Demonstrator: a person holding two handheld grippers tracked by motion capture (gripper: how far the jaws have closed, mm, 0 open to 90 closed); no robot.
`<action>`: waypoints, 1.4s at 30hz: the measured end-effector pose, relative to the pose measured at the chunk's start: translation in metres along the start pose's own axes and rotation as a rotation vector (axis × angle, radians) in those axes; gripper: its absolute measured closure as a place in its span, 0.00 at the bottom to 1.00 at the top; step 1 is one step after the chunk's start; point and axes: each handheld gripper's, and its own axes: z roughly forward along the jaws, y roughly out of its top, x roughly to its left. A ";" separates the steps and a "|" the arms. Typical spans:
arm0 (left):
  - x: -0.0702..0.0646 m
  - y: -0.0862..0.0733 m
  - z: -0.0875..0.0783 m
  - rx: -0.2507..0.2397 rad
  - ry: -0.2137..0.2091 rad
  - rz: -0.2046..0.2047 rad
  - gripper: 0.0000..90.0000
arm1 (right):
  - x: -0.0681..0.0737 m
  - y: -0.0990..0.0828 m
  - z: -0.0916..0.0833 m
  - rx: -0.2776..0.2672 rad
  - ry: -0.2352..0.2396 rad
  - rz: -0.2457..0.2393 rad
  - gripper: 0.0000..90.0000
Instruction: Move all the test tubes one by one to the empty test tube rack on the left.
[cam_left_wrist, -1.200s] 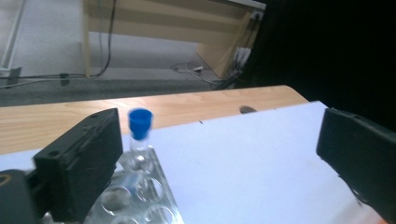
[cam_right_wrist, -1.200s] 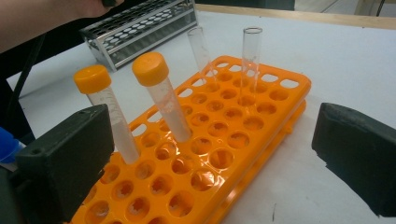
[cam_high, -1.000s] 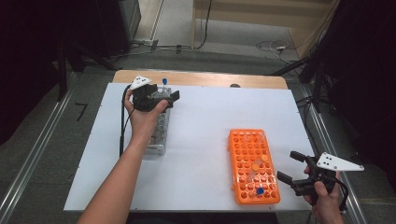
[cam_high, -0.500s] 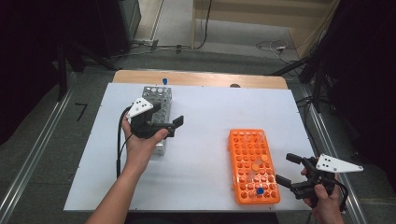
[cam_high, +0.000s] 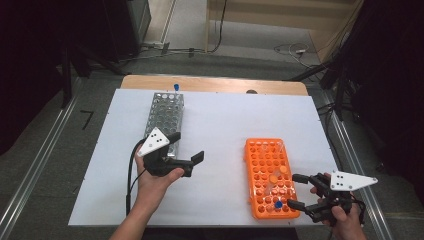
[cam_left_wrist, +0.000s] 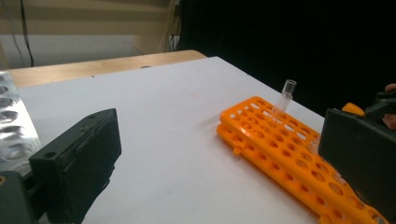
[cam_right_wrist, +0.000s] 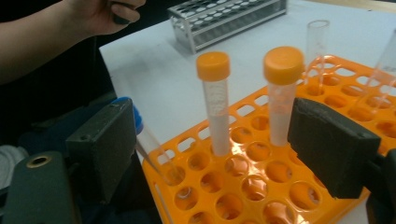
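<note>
My left gripper (cam_high: 187, 146) hovers open and empty over the white table, just right of the metal rack's (cam_high: 165, 116) near end. One blue-capped tube (cam_high: 176, 88) stands at that rack's far end. In the left gripper view the jaws (cam_left_wrist: 219, 158) frame the orange rack (cam_left_wrist: 280, 149) and a clear uncapped tube (cam_left_wrist: 286, 95). My right gripper (cam_high: 293, 190) sits at the orange rack's (cam_high: 262, 150) near right corner; its jaws have just been closing. Two orange-capped tubes (cam_right_wrist: 214, 100) (cam_right_wrist: 281, 93) stand between the jaws (cam_right_wrist: 215, 140), untouched by the pads. A blue-capped tube (cam_right_wrist: 140, 135) leans beside the left jaw.
The white table (cam_high: 225, 115) ends in a wooden strip (cam_high: 215, 84) at the back. Metal rails run along both sides on the floor. More clear uncapped tubes (cam_right_wrist: 317, 46) stand farther back in the orange rack.
My left hand has come away from the far end of the metal rack toward the table's front, leaving the blue-capped tube there. The right gripper's jaws stand a little narrower.
</note>
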 end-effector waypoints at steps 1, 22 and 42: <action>-0.001 -0.002 0.000 0.003 -0.006 -0.001 0.00 | 0.000 -0.001 0.001 0.006 0.010 -0.010 0.16; -0.021 -0.023 0.017 0.059 -0.108 0.016 0.00 | 0.005 -0.012 0.023 0.131 0.162 -0.063 0.47; -0.029 -0.026 0.023 0.074 -0.139 0.025 0.00 | 0.007 -0.018 0.044 0.211 0.165 -0.112 0.70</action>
